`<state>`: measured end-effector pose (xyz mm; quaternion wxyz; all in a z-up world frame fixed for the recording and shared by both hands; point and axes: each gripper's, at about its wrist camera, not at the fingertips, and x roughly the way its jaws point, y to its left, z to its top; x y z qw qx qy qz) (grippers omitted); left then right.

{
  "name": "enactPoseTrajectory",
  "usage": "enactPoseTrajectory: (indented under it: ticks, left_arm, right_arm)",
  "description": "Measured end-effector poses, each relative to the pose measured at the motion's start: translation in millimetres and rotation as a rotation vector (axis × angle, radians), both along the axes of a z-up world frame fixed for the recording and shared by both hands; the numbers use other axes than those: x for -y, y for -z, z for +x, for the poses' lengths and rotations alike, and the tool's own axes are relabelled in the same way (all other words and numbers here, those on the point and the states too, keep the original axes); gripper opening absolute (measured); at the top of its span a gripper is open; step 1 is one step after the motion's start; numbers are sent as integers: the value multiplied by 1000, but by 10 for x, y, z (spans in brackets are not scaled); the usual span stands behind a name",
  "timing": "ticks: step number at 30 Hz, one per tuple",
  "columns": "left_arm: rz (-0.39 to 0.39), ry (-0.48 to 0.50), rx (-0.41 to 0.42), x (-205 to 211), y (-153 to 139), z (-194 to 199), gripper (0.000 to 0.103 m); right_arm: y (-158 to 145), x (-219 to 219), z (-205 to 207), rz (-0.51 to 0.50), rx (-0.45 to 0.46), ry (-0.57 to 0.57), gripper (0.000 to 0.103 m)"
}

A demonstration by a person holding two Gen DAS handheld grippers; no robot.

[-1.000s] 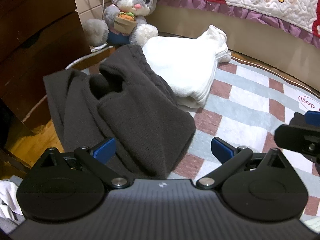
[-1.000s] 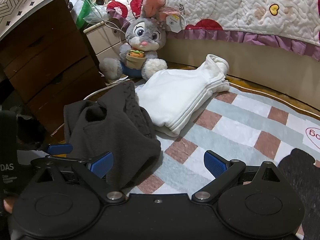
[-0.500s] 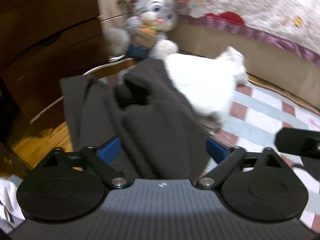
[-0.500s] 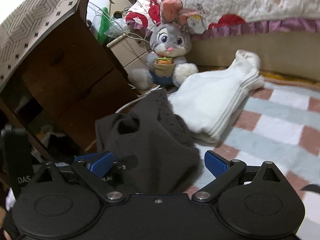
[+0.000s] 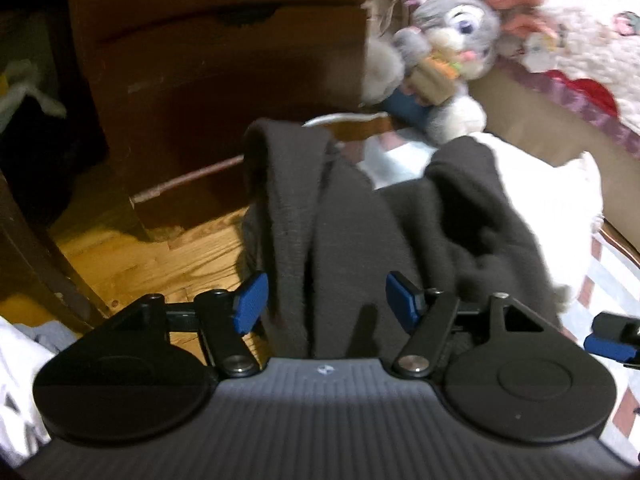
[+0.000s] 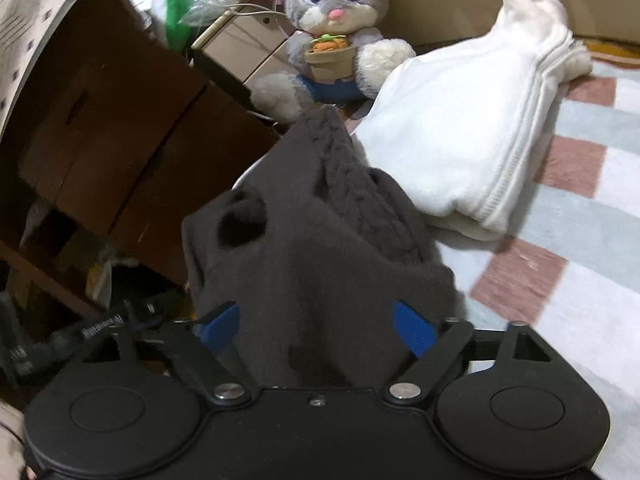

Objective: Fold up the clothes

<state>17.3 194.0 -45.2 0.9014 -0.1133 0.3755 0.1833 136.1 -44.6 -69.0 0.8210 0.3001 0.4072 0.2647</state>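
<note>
Two views, left first: my left gripper (image 5: 324, 300), fingers apart and just closing, straddles the dark garment (image 5: 360, 240) overhanging the wood floor (image 5: 160, 256) beside the dresser (image 5: 224, 60). Right view: right gripper (image 6: 316, 328), fingers wide, narrowing slightly, straddles it on the checked rug (image 6: 568, 240); white stack (image 6: 460, 128) near.

between the blue finger pads (image 6: 414, 331) lies a dark charcoal fleece garment (image 6: 320, 272) with a cable-knit strip. beyond the fingers, a folded white fleece garment (image 6: 460, 128) rests on a pink, pale-blue and white checked rug (image 6: 580, 216); a grey-and-white plush rabbit (image 6: 332, 28) holds a tan pot.
</note>
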Motion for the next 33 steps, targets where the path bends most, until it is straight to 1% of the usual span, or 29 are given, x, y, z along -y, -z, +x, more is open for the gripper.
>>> enactPoseTrajectory:
  ticks: [1,2,3,4,6,7,8,9,10,12,13,14,16,17,18,19,20,23,24,25,26,27,28,30,31,33]
  left_arm:
    - [1,22,-21,9,52,56,73]
    - [2,44,-41,18,104,112,88]
    - [3,66,-62,27,156,168,92]
    - [4,88,-83,36,208,224,92]
    - [8,127,-114,64,312,319,93]
    - [8,136,-114,71,364,343,93]
    - [-1,139,-112,51,429,375,97]
    - [-22,129,-111,6,496,411,100]
    - [-56,105,-112,-61,551,438,102]
    - [-152,59,-102,-205,677,472,103]
    - [-168,60,-98,-226,722,472,103]
    - [-159,80,-95,-210,752,462,103]
    - [-142,135,-89,-177,798,429,100]
    - [-145,175,-82,-153,786,400,79]
    - [-155,209,-75,-124,761,371,59]
    - [-172,235,-62,-103,721,334,54]
    - [-202,254,-39,-84,665,294,50]
    - [-314,311,33,-15,499,187,50]
    - [-349,333,46,13,463,160,50]
    - [-385,356,59,41,426,132,50]
    - [-404,373,66,67,397,108,50]
    - [-417,382,65,87,378,97,50]
    - [-450,397,72,104,358,86,50]
    - [-538,441,103,137,316,56,50]
    - [-556,471,117,185,270,35,50]
    - [-552,539,143,329,145,-15,51]
  right_arm:
    - [55,9,90,9,-27,32,93]
    - [118,21,183,17,-59,68,97]
    - [180,33,275,25,-90,104,99]
    - [279,68,340,45,-140,153,99]
    - [483,132,390,132,-234,205,99]
    - [580,127,393,175,-276,209,100]
    - [677,113,392,217,-318,207,100]
    - [736,81,387,232,-339,201,100]
    - [769,28,386,227,-346,191,100]
    - [811,-94,410,210,-357,165,101]
    - [833,-139,425,219,-358,162,101]
    - [856,-183,442,231,-357,161,102]
    - [931,-229,477,276,-369,167,102]
    - [975,-238,480,325,-376,159,102]
    - [1021,-243,478,381,-383,147,99]
    - [1090,-287,449,455,-421,124,96]
    - [1165,-342,412,535,-467,98,94]
    - [1391,-506,302,773,-603,17,93]
    - [1427,-566,242,831,-635,9,92]
    - [1421,-619,186,872,-645,3,93]
    - [1381,-638,141,897,-643,5,93]
    - [1334,-648,99,918,-638,10,93]
    - [1294,-644,79,917,-636,20,93]
    - [1166,-561,31,886,-591,34,93]
    - [1098,-515,6,869,-566,40,93]
    - [900,-397,8,850,-502,12,93]
